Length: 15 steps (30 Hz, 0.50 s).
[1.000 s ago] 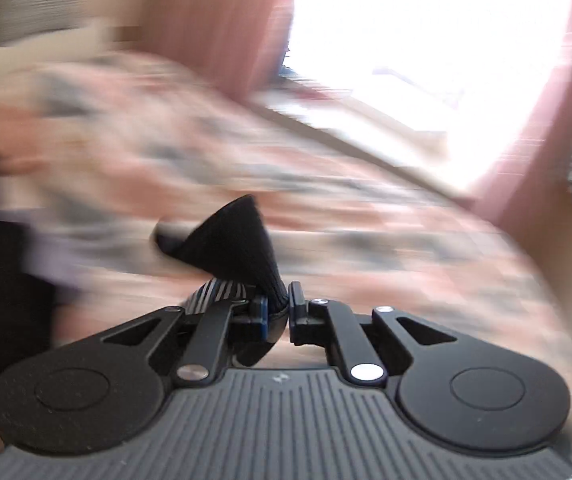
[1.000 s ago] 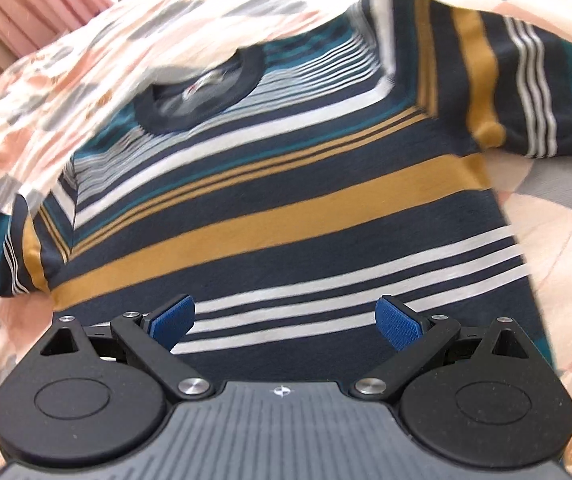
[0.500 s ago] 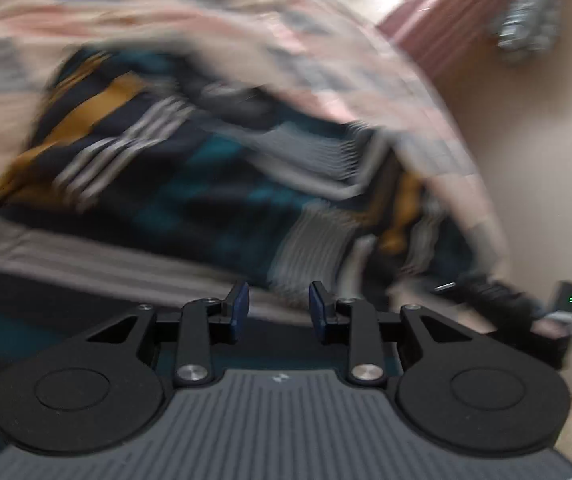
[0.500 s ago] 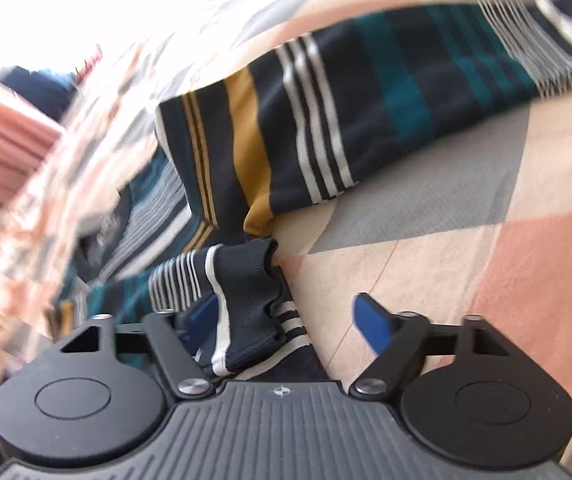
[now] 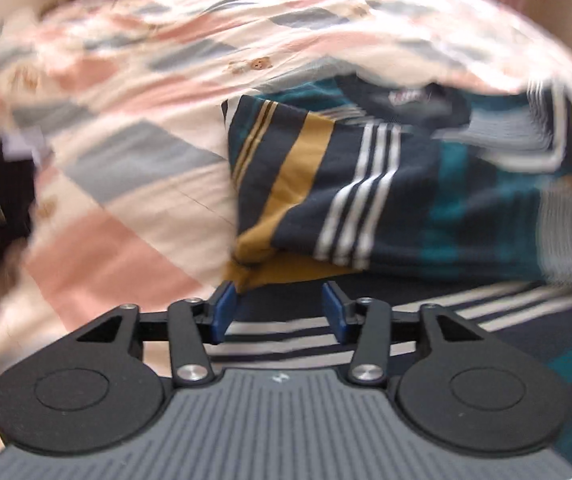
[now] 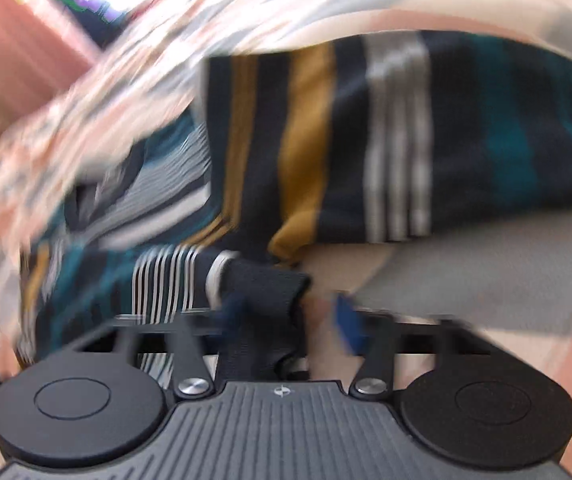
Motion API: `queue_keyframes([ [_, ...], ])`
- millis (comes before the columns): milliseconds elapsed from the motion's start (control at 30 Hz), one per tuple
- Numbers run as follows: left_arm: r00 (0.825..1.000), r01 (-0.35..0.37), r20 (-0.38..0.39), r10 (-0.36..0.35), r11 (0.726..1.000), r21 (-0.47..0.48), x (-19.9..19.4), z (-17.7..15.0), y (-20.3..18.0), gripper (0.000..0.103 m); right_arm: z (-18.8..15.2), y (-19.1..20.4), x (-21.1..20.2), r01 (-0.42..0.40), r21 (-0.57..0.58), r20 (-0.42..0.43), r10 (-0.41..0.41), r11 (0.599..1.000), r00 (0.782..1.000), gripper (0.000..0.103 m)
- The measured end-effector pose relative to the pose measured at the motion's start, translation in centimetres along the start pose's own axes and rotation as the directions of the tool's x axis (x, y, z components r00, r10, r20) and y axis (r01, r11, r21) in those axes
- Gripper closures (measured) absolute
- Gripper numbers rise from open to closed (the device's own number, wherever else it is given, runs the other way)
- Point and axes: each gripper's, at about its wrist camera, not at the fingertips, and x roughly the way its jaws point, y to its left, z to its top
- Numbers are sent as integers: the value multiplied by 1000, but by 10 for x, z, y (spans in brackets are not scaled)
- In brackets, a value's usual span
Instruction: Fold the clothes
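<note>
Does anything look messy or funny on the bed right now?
A bit. The dark cuff of the striped sweater lies bunched between the open fingers of the right tool, not flat. One sleeve is folded across the body, and the patchwork bedcover looks rumpled. Nothing looks torn or spilled.

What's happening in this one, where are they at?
A person with two handheld grippers is folding a striped sweater spread on a patchwork bedspread. One sleeve already lies folded across the body. The left gripper is open over the sweater's edge, gripping nothing. The right gripper is also open, with the dark sleeve cuff lying between its fingers, not clamped. The right view is motion-blurred.
</note>
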Motion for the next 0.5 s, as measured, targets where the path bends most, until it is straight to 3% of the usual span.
queue_keyframes([
  [133, 997, -78, 43, 71, 976, 202, 17, -5, -16, 54, 3, 33, -12, 78, -182, 8, -77, 980, 997, 95],
  [300, 979, -192, 147, 143, 890, 414, 42, -8, -34, 53, 23, 64, -37, -11, -240, 92, 34, 971, 995, 101],
  [367, 974, -210, 169, 148, 869, 447, 54, -5, -34, 59, 43, 83, -48, -45, -298, 143, 91, 953, 986, 101],
  [433, 974, -209, 180, 139, 860, 465, 61, -1, -32, 93, 68, 106, -60, -95, -340, 192, 169, 935, 967, 101],
  [500, 967, -222, 217, 135, 866, 449, 54, 0, -30, 94, 92, 126, -78, -131, -384, 253, 241, 914, 937, 101],
])
